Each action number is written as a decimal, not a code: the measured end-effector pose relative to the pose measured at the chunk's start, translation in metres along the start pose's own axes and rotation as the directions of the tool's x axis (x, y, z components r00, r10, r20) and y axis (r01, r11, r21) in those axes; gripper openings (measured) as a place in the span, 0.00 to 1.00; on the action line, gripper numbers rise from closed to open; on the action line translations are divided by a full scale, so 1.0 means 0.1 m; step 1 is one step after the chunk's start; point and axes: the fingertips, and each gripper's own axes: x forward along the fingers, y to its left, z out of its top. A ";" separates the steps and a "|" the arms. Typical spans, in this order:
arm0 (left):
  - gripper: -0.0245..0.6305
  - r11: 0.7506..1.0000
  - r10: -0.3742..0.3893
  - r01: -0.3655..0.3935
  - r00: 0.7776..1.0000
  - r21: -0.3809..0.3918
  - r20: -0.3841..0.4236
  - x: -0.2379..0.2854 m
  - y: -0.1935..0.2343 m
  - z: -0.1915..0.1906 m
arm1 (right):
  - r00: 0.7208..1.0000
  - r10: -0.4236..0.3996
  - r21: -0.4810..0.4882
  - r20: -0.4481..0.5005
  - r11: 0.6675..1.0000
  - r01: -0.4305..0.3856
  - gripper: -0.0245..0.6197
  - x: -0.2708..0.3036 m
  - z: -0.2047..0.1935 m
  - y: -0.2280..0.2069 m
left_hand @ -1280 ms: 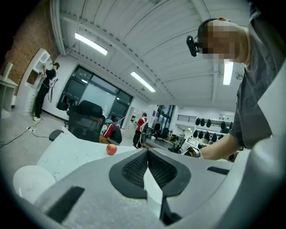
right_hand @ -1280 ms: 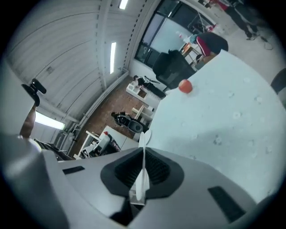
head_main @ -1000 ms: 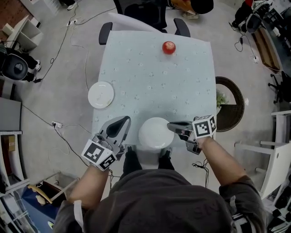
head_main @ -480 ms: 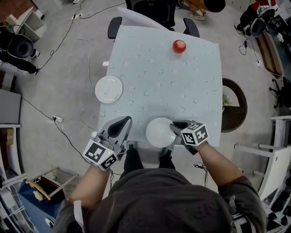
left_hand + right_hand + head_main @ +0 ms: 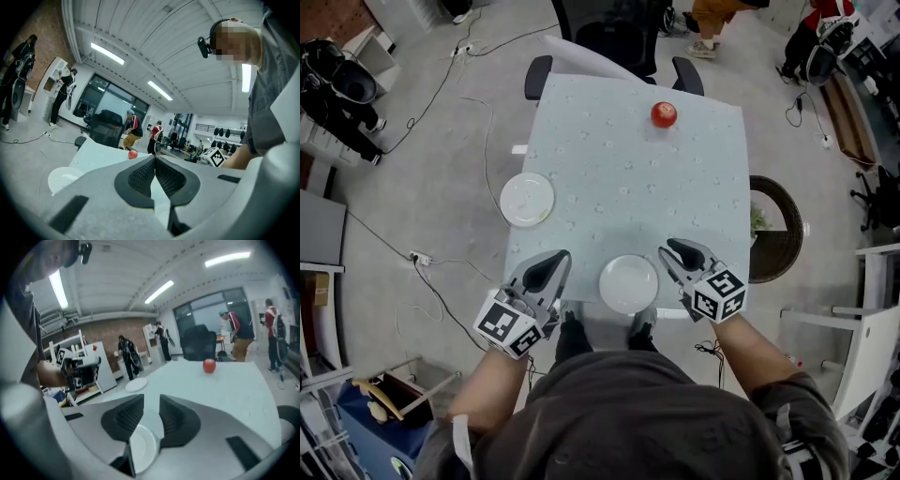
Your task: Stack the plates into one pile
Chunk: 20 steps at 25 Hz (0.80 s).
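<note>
The right gripper [image 5: 151,401], grey moulded plastic with dark ribbed pads, holds its jaws a little apart. They have just been opening and nothing stands between them. The near plate [image 5: 628,283], round, white and glossy, lies just left of it in the lower middle of the head view, at the table's near edge. The left gripper [image 5: 154,160] has its cross-hatched pads pressed together on nothing, just left of that same plate. The table [image 5: 694,187] is covered in a pale cloth with small faint motifs. A second white plate [image 5: 527,200] lies at the table's left edge, well apart from both grippers. A red apple [image 5: 664,114] sits near the far edge. A dark chair [image 5: 614,37] stands beyond the table, and a round dark basket [image 5: 787,202] to its right.
</note>
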 end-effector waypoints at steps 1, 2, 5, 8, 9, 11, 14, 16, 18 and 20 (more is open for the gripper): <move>0.05 1.000 0.004 -0.004 1.000 0.003 0.005 0.00 -0.02 0.03 | 0.998 0.001 0.010 0.070 1.000 -0.002 0.17 -0.11 0.18 0.00; 0.05 1.000 0.009 -0.009 1.000 0.005 0.010 0.01 -0.03 0.05 | 0.993 0.004 0.015 0.122 1.000 -0.006 0.13 -0.21 0.33 0.00; 0.05 1.000 0.023 -0.024 0.999 0.007 0.023 0.03 -0.10 0.15 | 0.976 0.022 -0.007 0.219 1.000 -0.021 0.03 -0.50 0.71 0.05; 0.05 0.999 0.032 -0.033 0.999 0.028 0.036 0.07 -0.22 0.27 | 0.955 0.041 -0.041 0.294 0.999 -0.030 0.03 -0.76 1.03 0.10; 0.05 0.999 0.035 -0.037 0.998 0.039 0.042 0.09 -0.26 0.33 | 0.948 0.042 -0.051 0.314 0.998 -0.027 0.03 -0.83 1.12 0.08; 0.05 0.997 0.041 -0.044 0.998 0.058 0.055 0.12 -0.38 0.43 | 0.941 0.042 -0.074 0.337 0.997 -0.018 0.03 -0.98 1.25 0.05; 0.05 0.995 0.049 -0.054 0.997 0.084 0.067 0.16 -0.58 0.54 | 0.937 0.048 -0.096 0.346 0.995 -0.015 0.03 -1.20 1.37 -0.01; 0.05 0.993 0.065 -0.072 0.995 0.096 0.077 0.17 -0.69 0.58 | 0.935 0.064 -0.102 0.348 0.994 -0.031 0.03 -1.32 1.45 -0.05; 0.05 0.991 0.087 -0.096 0.992 0.099 0.090 0.19 -0.79 0.61 | 0.937 0.096 -0.107 0.336 0.992 -0.063 0.03 -1.38 1.51 -0.09; 0.05 0.989 0.110 -0.120 0.989 0.092 0.101 0.18 -0.88 0.61 | 0.941 0.132 -0.115 0.311 0.988 -0.100 0.03 -1.38 1.55 -0.10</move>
